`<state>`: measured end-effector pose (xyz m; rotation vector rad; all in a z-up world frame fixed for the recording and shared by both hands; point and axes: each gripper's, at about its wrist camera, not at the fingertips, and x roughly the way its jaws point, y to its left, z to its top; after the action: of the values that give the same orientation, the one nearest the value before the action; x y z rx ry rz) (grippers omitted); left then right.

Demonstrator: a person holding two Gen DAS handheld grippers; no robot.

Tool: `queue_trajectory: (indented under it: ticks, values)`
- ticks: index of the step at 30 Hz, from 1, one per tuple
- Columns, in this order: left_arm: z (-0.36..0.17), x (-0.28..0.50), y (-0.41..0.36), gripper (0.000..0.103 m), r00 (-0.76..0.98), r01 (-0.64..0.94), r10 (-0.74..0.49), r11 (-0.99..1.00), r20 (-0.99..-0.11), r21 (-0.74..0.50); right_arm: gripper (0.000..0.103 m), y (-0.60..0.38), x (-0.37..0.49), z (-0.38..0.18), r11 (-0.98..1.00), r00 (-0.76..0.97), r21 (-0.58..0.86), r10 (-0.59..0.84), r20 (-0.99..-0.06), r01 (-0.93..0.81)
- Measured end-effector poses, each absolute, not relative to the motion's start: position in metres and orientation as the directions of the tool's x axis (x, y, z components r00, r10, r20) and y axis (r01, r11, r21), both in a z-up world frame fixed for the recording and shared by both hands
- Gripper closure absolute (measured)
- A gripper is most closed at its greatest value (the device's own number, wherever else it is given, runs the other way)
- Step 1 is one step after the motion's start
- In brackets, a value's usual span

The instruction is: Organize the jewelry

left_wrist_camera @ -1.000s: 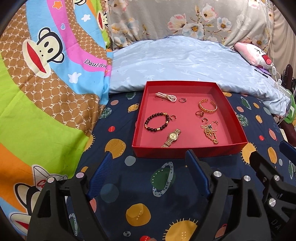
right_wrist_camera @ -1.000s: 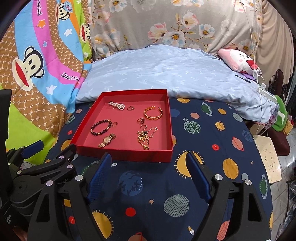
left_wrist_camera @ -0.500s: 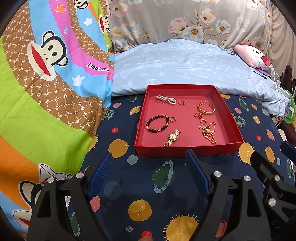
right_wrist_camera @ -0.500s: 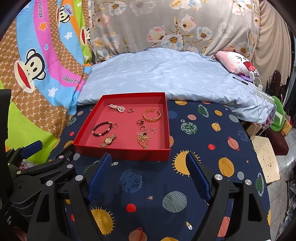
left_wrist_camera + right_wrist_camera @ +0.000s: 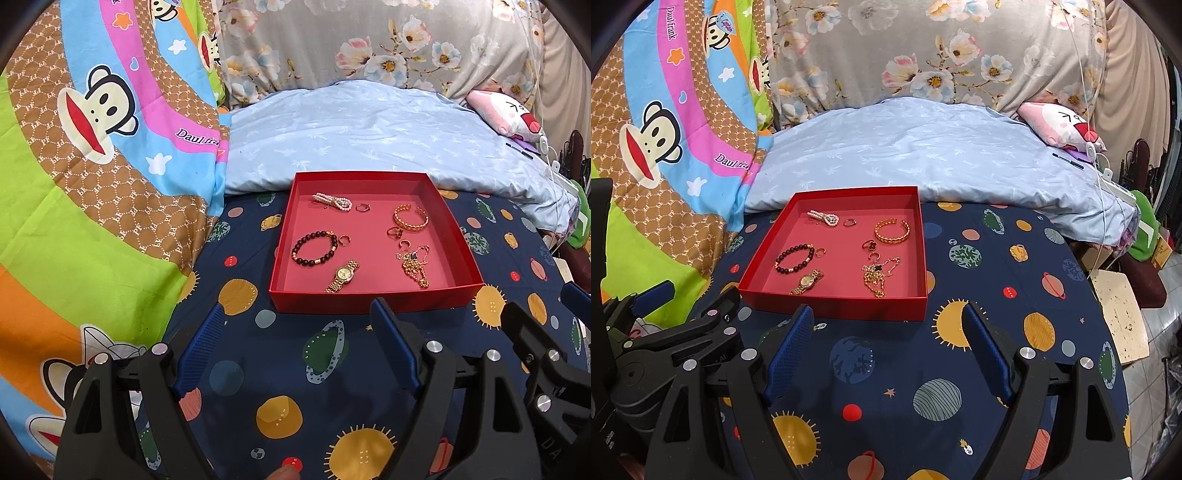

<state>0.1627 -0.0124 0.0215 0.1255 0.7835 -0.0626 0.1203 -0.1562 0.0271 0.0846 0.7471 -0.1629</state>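
A red tray (image 5: 373, 301) (image 5: 834, 308) lies on the navy planet-print sheet. It holds a pearl clip (image 5: 332, 201), a dark bead bracelet (image 5: 314, 248), a gold watch (image 5: 342, 276), a gold cuff bangle (image 5: 410, 218), a tangled gold necklace (image 5: 414, 265) and several small rings. My left gripper (image 5: 299, 332) is open and empty, hovering just in front of the tray. My right gripper (image 5: 886, 332) is open and empty, in front of the tray's right corner. The left gripper also shows at the left edge of the right wrist view (image 5: 650, 295).
A light blue pillow (image 5: 369, 133) lies behind the tray. A colourful monkey-print quilt (image 5: 92, 166) rises on the left. A pink plush toy (image 5: 1060, 123) and cables sit at the far right, where the bed edge drops to a tiled floor (image 5: 1167, 332).
Both grippers have pulled back and up from the tray, which looks smaller and farther in both views. Both stay open. The jewelry has not moved.
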Motion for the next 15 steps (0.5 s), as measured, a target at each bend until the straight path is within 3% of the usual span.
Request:
queue_trajectory:
  ticks: [15]
  values:
    - [0.0239, 0.1575, -0.0097, 0.025, 0.718, 0.088, 0.002, 0.992, -0.696, 0.094, 0.022, -0.1566, 0.1196, 0.0269, 0.984, 0.722, 0.021, -0.114, -0.682, 0.175]
